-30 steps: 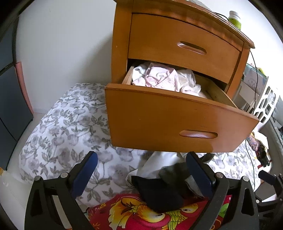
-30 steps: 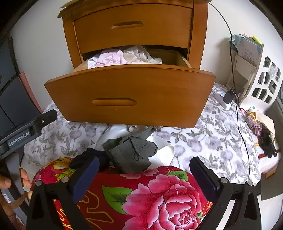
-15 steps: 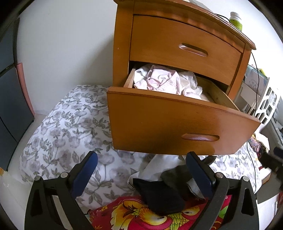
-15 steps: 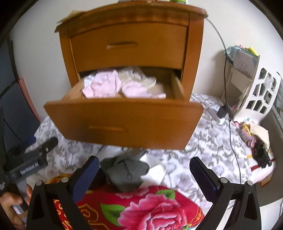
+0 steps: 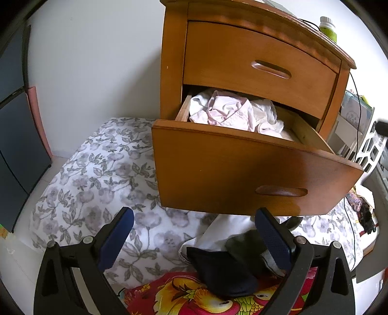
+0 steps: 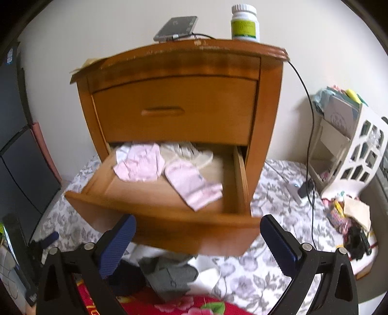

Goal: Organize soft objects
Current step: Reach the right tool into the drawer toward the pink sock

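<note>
A wooden nightstand (image 6: 174, 114) stands on a floral sheet, its lower drawer (image 6: 160, 223) pulled open (image 5: 242, 174). Pink and white garments (image 6: 167, 167) lie loose inside it (image 5: 232, 114). Below the drawer, dark navy (image 5: 220, 269), grey (image 6: 169, 276) and white (image 5: 225, 232) clothes lie piled on a red floral blanket (image 5: 184, 298). My left gripper (image 5: 194, 240) is open and empty, low in front of the pile. My right gripper (image 6: 197, 244) is open and empty, raised above the drawer front.
A white bottle (image 6: 245, 21) and a grey device (image 6: 177, 27) with a cable sit on the nightstand top. A white cut-out rack (image 6: 349, 147) stands right, with clutter (image 6: 349, 223) at its foot. A dark cabinet (image 5: 14, 135) stands left.
My right gripper has risen and tilted down, so the drawer's inside and the nightstand top now show. My left gripper has drawn back slightly. Both stay open.
</note>
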Available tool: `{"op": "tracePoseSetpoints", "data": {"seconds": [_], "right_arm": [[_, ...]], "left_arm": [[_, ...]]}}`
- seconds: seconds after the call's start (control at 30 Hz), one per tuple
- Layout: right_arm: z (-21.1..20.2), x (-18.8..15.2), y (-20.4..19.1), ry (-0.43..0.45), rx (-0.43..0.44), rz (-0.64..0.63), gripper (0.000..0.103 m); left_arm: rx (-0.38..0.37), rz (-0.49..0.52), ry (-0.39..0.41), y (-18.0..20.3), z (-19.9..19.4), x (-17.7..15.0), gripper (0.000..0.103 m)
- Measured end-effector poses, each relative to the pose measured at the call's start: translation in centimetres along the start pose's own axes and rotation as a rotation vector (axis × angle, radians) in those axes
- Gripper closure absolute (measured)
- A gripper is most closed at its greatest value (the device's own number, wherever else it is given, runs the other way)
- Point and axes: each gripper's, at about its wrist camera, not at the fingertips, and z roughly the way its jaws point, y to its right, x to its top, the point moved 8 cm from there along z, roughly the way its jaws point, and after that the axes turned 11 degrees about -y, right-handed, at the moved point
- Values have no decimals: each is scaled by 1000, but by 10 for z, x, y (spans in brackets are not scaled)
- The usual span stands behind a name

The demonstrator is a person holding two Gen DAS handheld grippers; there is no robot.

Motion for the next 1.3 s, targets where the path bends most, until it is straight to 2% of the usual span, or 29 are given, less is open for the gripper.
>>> {"op": "tracePoseSetpoints", "data": {"seconds": [0.2,0.43,0.63,0.77,0.97,1.13,1.3], "right_arm": [[12,35,0,-22,-3,-41,0],[48,54,-1,-134,38,-40,5],[96,49,5,-302,77,-4,11],[126,40,8,-409,73,6,17],[159,30,11,-536,67,30,20],[180,34,10,-598,61,37,24],[199,41,12,-634,29,60,33]], "left_arm": [[12,7,-14,-2,7,-1,3],[13,33,-35,0,17,-3,3],[16,42,-63,3,26,-6,3],[13,46,-76,3,30,-8,3],[0,46,-95,3,36,-10,3],[-12,41,-105,3,39,-10,3],[-24,35,-112,2,41,-10,3]]}}
